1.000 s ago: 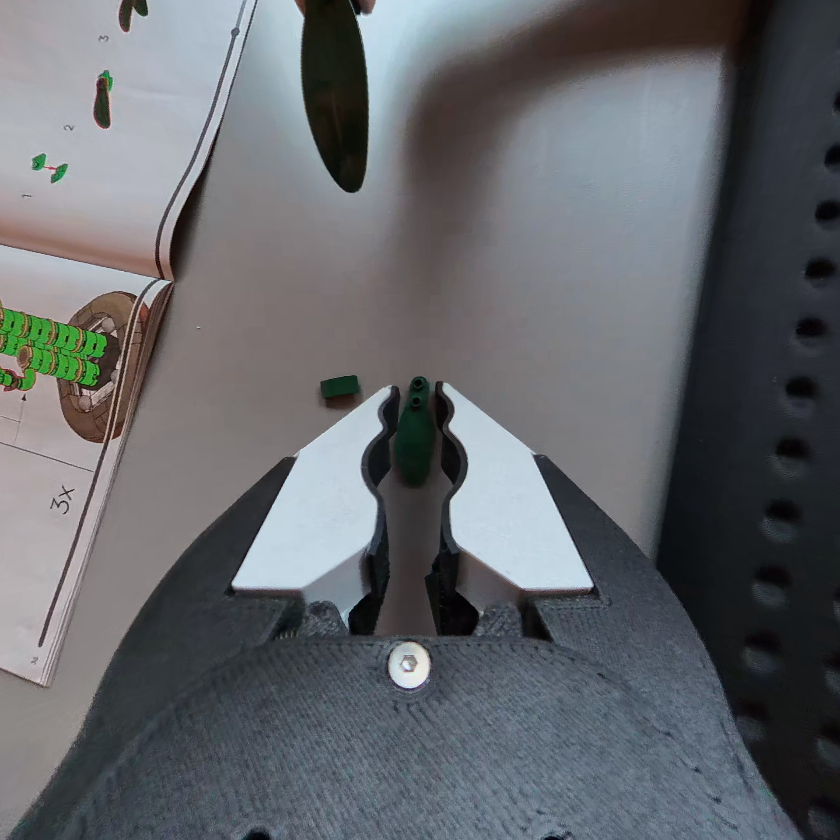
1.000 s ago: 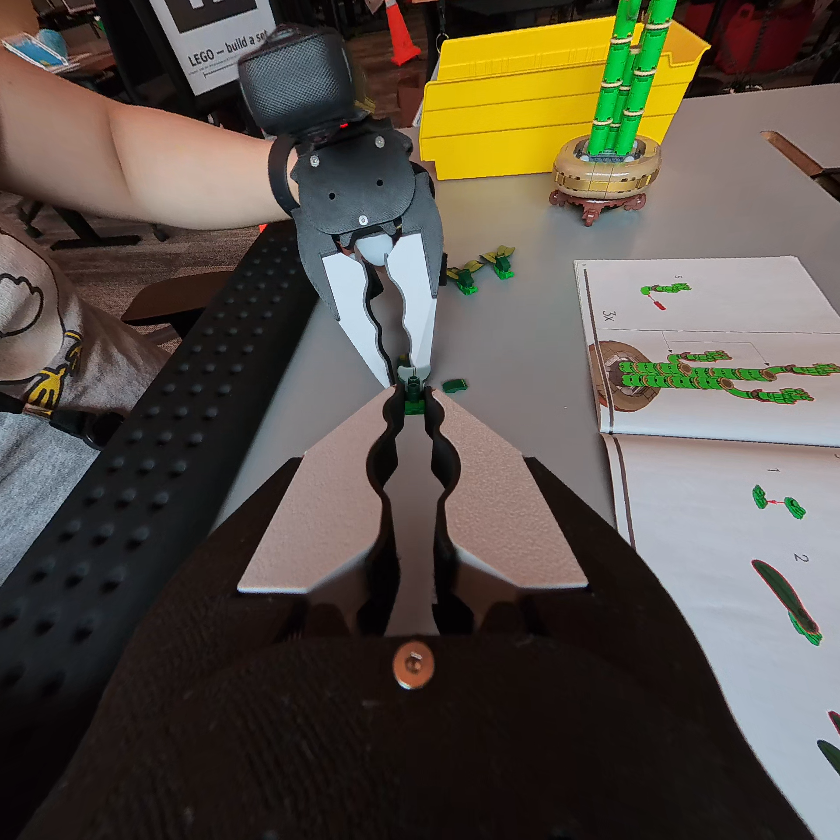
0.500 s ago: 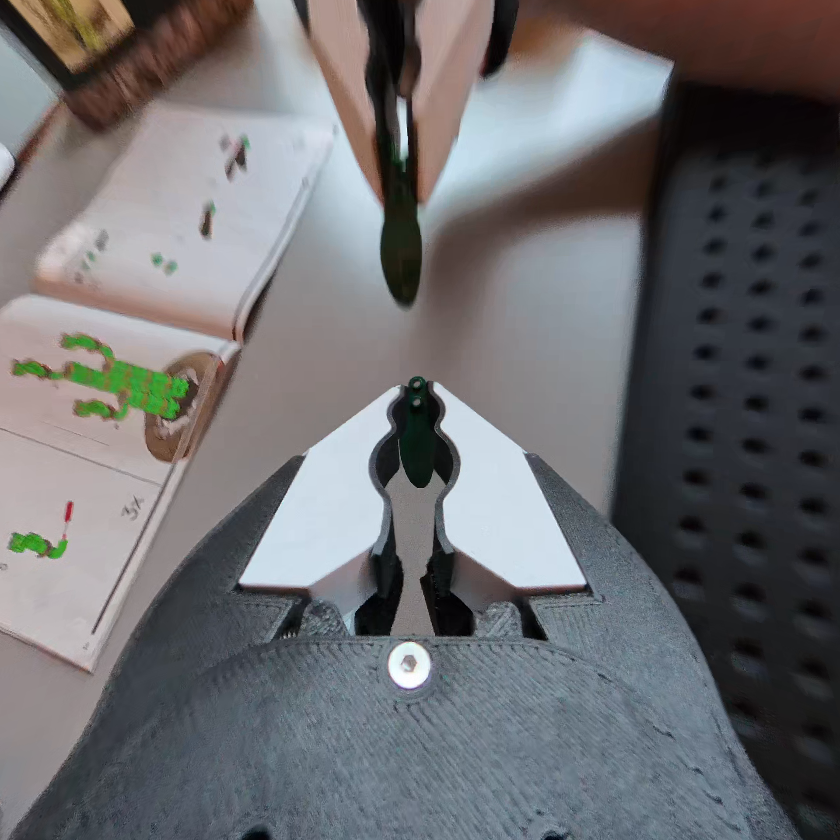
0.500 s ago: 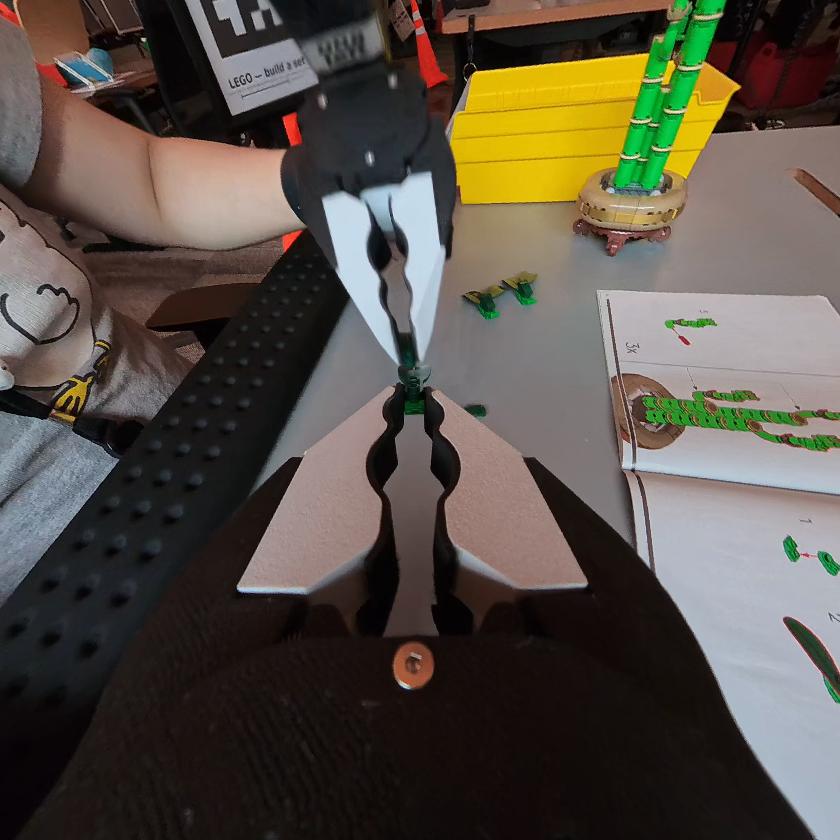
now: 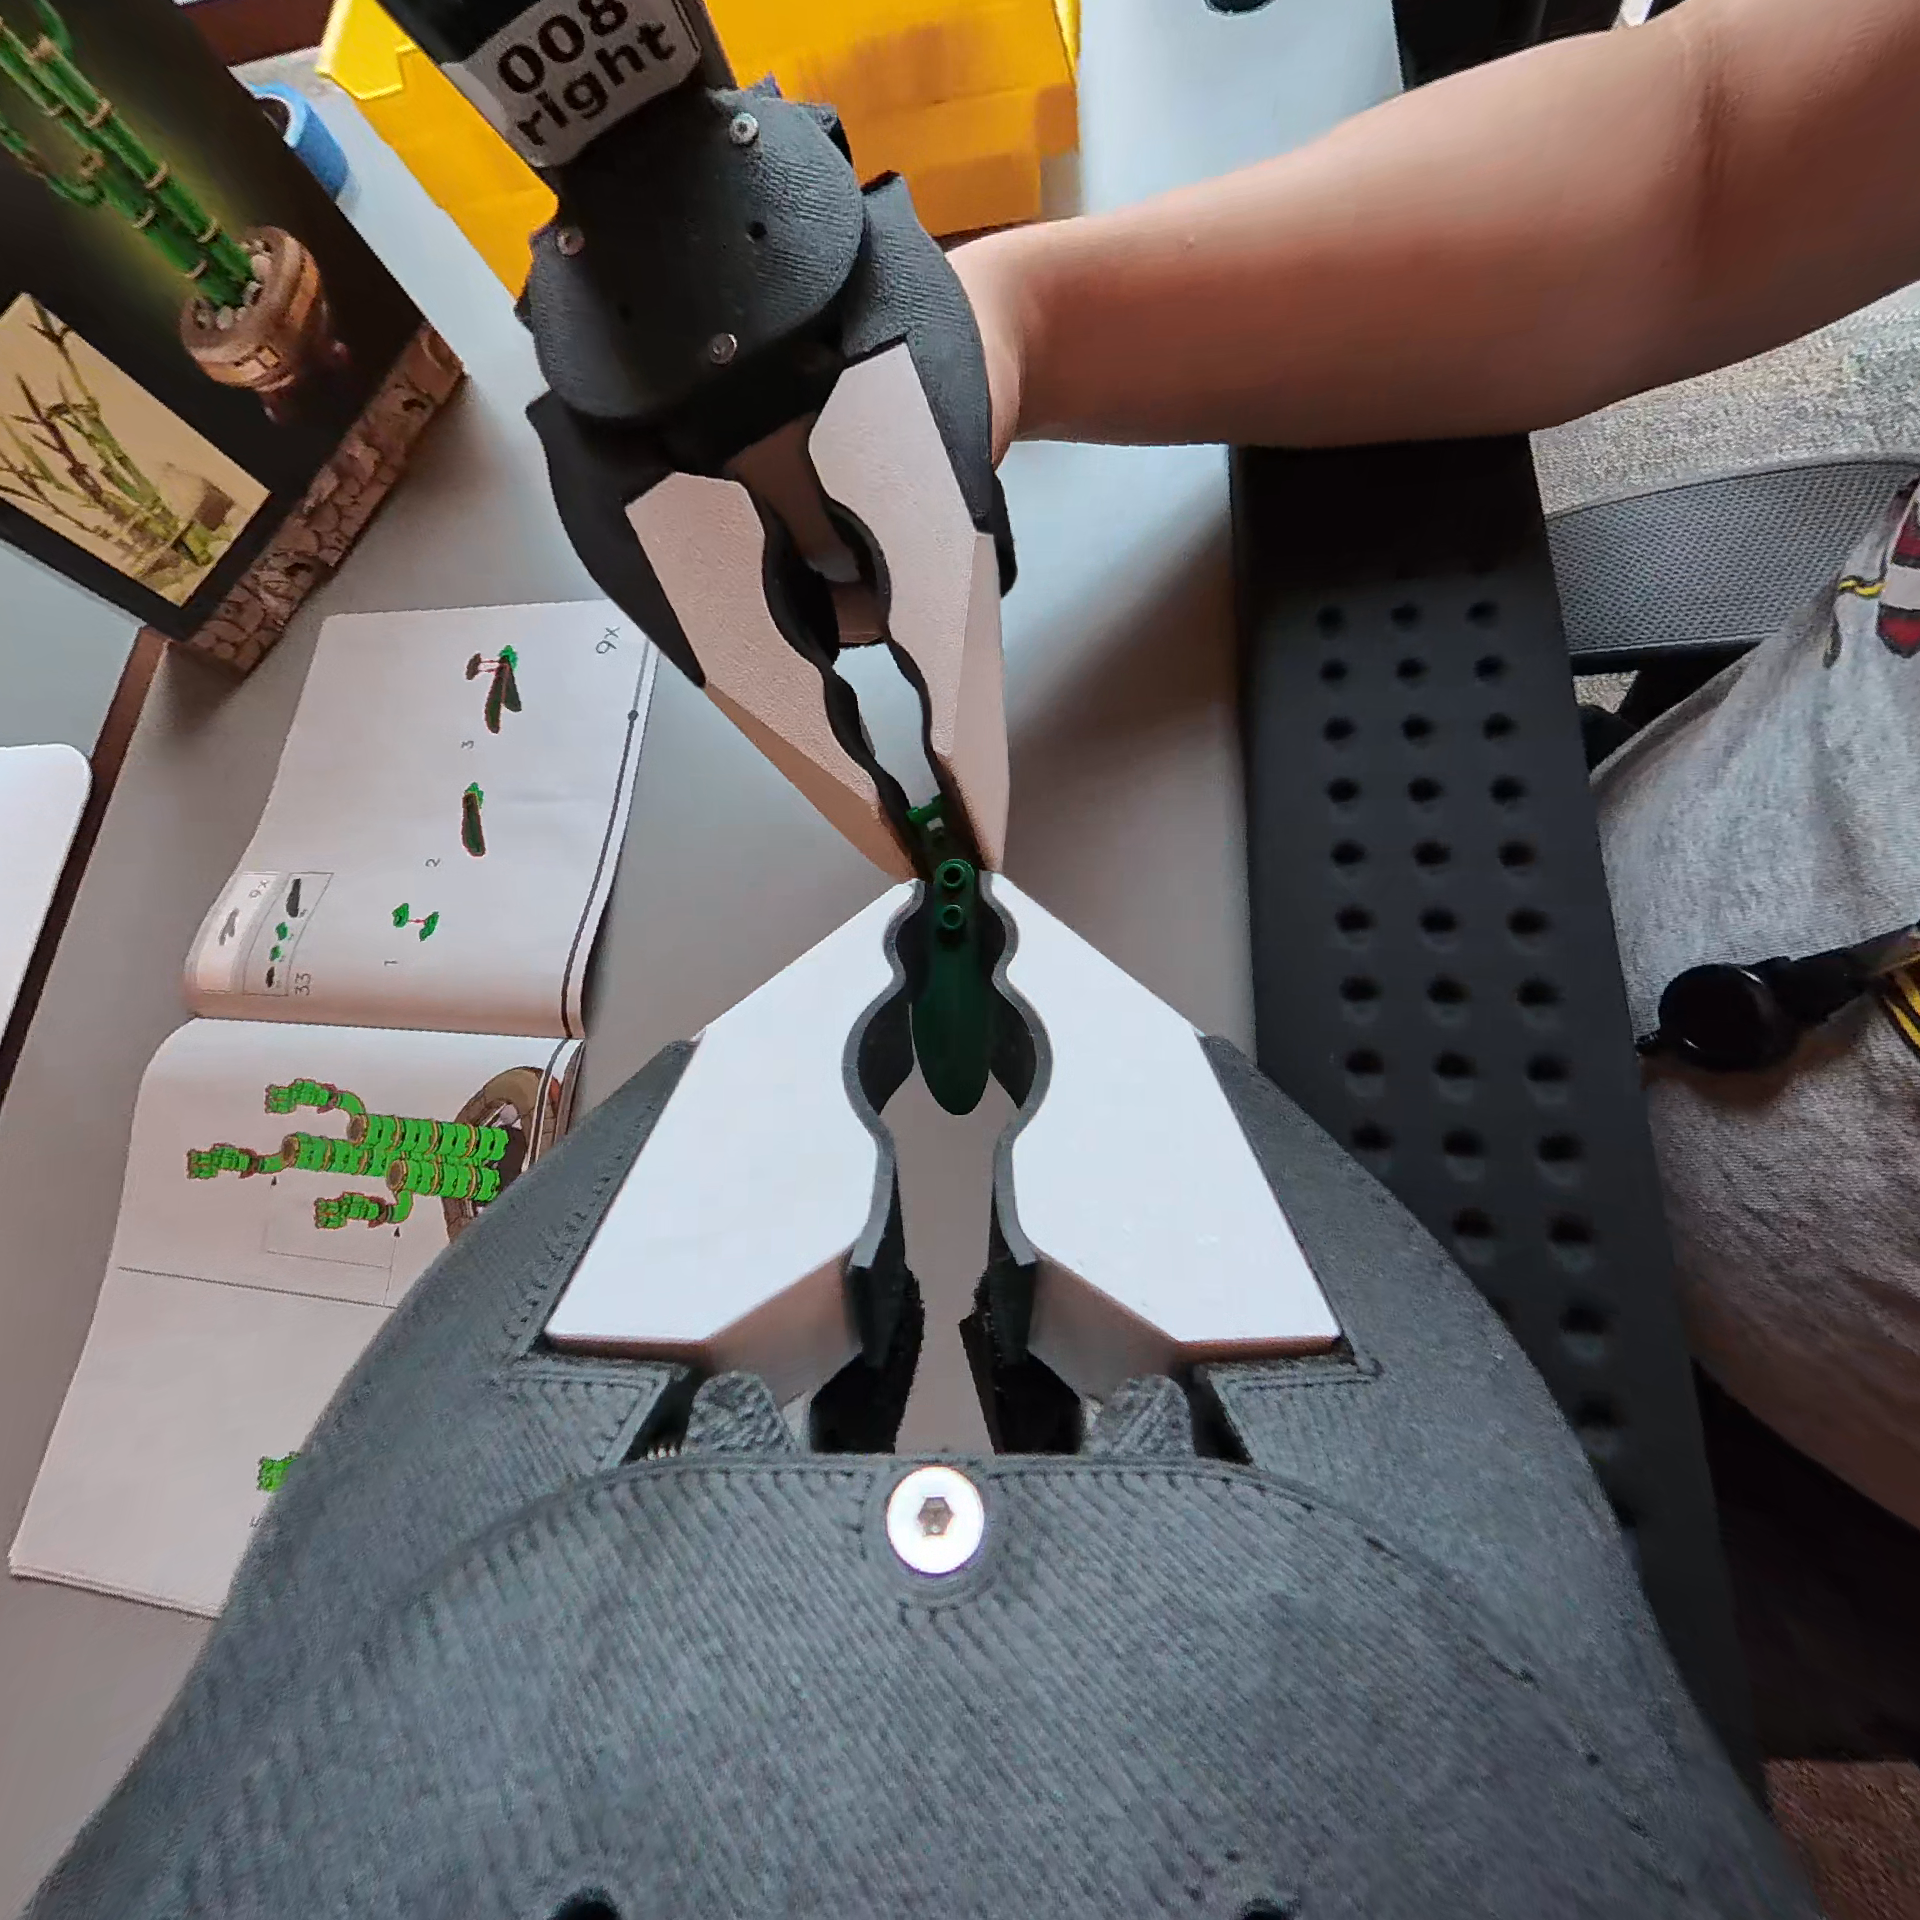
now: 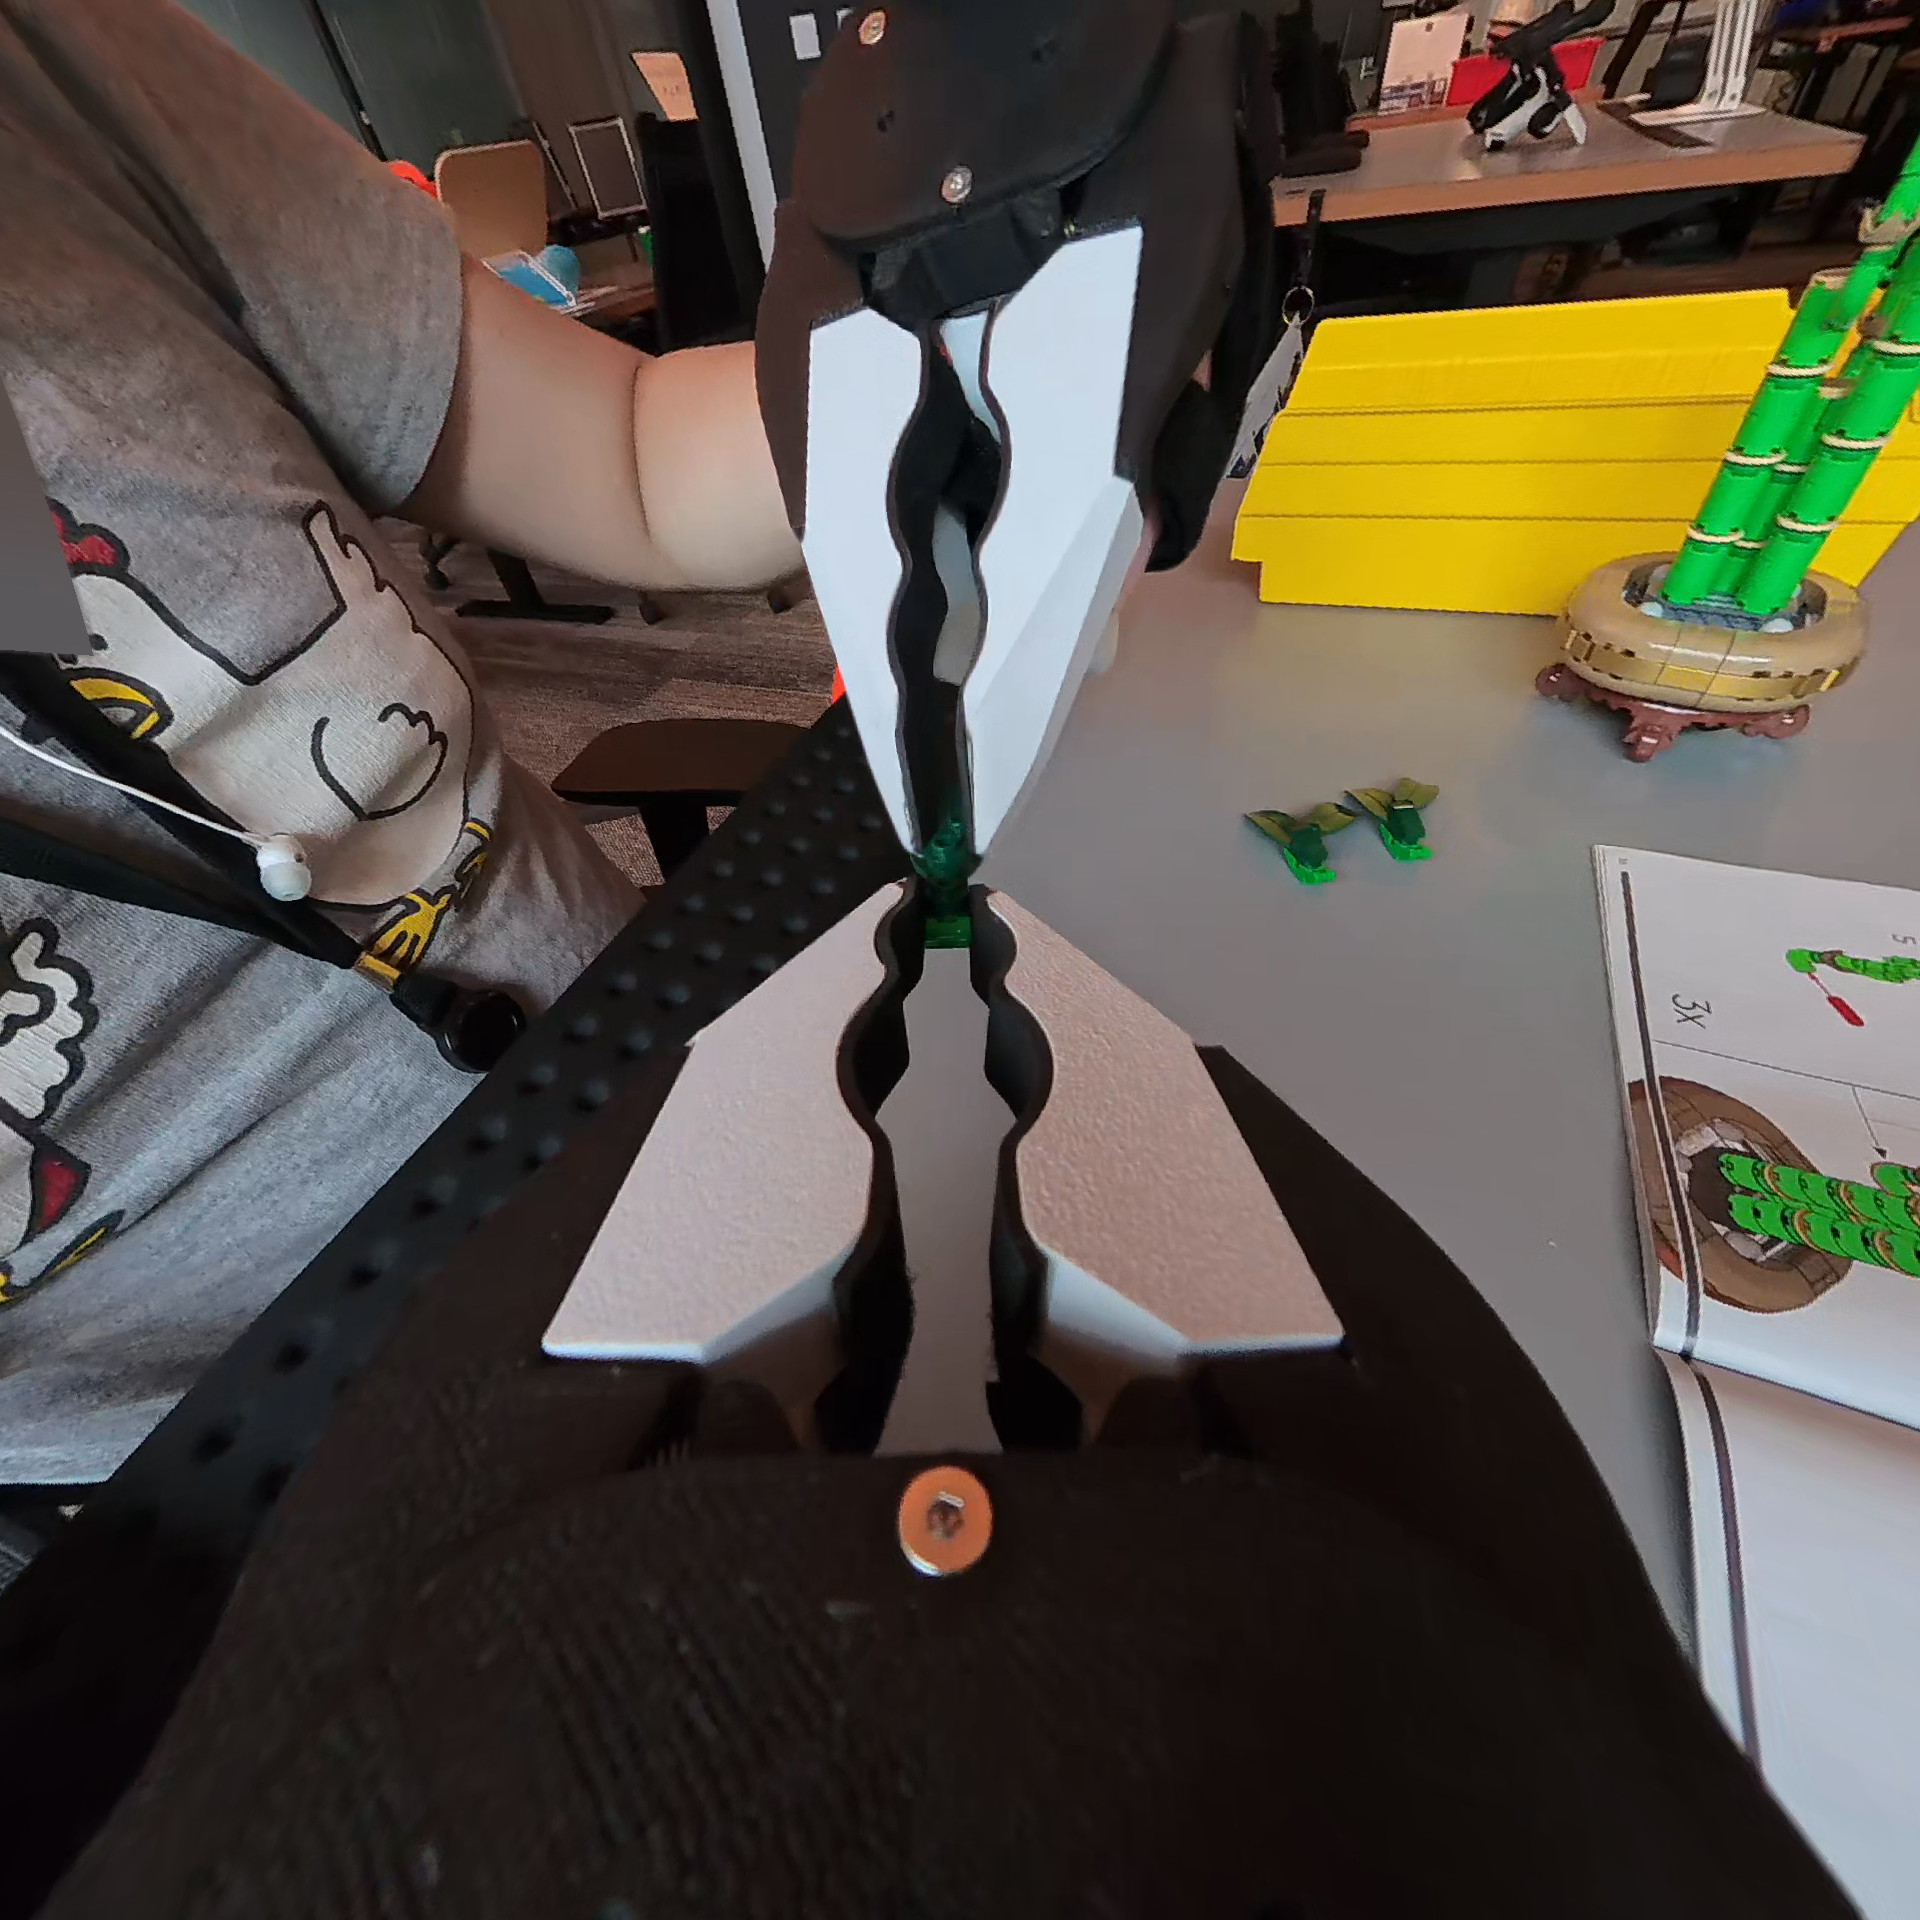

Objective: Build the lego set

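Left gripper (image 5: 951, 891) clamped on dark green leaf (image 5: 948, 1023); right gripper (image 6: 943, 902) clamped on bright green piece (image 6: 945, 927), tips meeting.

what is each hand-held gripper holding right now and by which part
Left hand-held gripper: dark green leaf piece, pinched near its studded end, blade pointing back between the fingers. Right hand-held gripper: small bright green piece, held at the fingertips; which part cannot be told.

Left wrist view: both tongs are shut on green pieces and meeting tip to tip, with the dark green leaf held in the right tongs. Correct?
Not quite. The left wrist view shows the dark green leaf held in the left tongs, not the right. The right tongs are shut on a smaller bright green piece. The rest stands: both are shut and meeting tip to tip.
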{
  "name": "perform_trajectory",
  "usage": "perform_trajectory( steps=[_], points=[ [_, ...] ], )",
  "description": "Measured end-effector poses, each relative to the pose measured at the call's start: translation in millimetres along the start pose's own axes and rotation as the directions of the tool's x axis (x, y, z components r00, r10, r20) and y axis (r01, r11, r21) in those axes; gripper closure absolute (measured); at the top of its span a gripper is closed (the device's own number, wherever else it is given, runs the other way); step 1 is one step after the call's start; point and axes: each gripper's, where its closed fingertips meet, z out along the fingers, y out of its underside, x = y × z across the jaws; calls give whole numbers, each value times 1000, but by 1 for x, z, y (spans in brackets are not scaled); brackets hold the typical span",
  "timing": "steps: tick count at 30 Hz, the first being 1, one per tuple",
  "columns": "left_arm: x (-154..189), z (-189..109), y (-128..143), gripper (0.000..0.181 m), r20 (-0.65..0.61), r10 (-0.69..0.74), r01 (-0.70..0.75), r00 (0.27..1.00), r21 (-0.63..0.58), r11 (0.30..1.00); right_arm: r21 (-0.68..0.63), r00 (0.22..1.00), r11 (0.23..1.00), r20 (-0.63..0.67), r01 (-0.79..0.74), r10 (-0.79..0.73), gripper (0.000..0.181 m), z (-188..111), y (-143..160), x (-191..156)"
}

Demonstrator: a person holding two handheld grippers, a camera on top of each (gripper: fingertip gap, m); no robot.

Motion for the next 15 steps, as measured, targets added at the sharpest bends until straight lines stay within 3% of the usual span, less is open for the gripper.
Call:
perform_trajectory(
  steps=[8, 15],
  points=[
    [4, -1, -3, 176, -38, 5, -6, 999, -17, 1000, 15, 1000, 1000, 2, 9, -9, 175, 0, -3, -4],
    [19, -6, -21, 175, -117, -24, 35, 993, 94, 995, 137, 998, 991, -66, 0, 9, 176, -4, -15, -24]
  ],
)
